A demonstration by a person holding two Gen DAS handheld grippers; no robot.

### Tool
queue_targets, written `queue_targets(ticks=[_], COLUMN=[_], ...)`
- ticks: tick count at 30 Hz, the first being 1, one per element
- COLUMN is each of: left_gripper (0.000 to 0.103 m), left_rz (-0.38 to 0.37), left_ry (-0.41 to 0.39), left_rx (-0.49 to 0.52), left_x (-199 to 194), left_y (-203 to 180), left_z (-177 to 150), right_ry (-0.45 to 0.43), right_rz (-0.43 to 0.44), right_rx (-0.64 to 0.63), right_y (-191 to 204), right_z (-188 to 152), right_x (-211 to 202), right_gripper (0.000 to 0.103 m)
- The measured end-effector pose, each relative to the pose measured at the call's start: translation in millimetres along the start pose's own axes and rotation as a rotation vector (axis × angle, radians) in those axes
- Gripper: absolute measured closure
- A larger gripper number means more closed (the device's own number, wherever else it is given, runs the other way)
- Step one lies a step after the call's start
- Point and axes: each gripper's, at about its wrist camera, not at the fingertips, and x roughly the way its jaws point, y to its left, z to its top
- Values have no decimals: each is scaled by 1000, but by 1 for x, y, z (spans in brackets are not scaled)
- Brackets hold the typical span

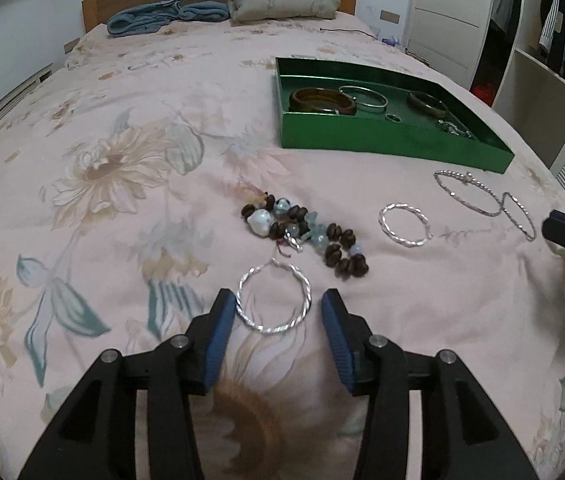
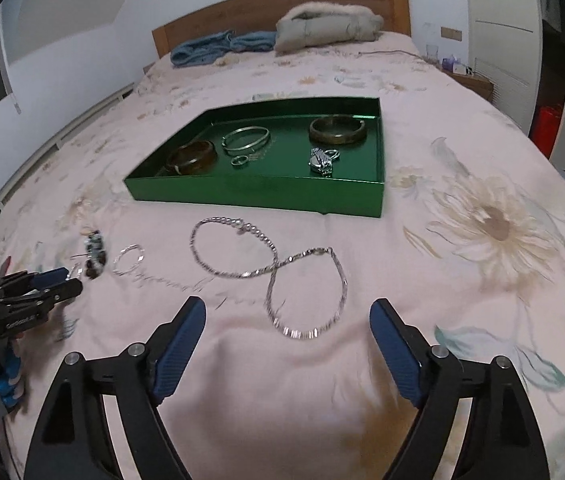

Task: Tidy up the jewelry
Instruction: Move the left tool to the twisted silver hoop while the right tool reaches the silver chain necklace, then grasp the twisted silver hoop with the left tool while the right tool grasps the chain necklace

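On the pink floral bedspread, a silver twisted hoop (image 1: 272,330) lies flat between the blue pads of my left gripper (image 1: 278,304), which is open; the left pad is at the hoop's edge. Beyond it sit a dark beaded bracelet (image 1: 306,236) and a second hoop (image 1: 404,205). My right gripper (image 2: 288,305) stands wide open, with the near loop of a silver chain (image 2: 302,334) just ahead of its tips and nothing held. A beaded silver chain (image 2: 234,222) overlaps it. The green box (image 2: 258,194) behind holds bangles (image 2: 336,130), a ring and a watch.
A folded blue garment (image 1: 162,16) and a beige padded coat (image 1: 282,0) lie by the wooden headboard. White wardrobe doors and open shelves (image 1: 542,72) stand off the bed's right side. The left gripper (image 2: 70,280) shows at the right view's left edge.
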Motion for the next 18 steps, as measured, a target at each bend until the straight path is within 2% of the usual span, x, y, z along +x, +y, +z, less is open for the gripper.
queue_targets(ticks=[5,7,10,12,14,18], left_gripper=[59,60,65,65,66,66], left_rz=[1,-10,-11,-8,-4,-4], left_ry=[2,-2,-11,-17,-22,-32], left_rx=[-5,-15,-15,-13,-14,-16], left_x=[11,12,9,7,3,-9], left_y=[2,4,5,4,3,1], left_z=[3,2,1,0,-2,-7], right_ry=[45,72,69,67,70,46], right_rz=[-6,-16,-39,-30,-17,-4], right_rx=[-25,-39,-29,-14,-12,-20], right_y=[2,3,-1,-5,-8,-9], right_z=[7,6,4,3,0,-9], right_x=[30,41,45,41,37,17], right_gripper=[19,26,55,94,99,99])
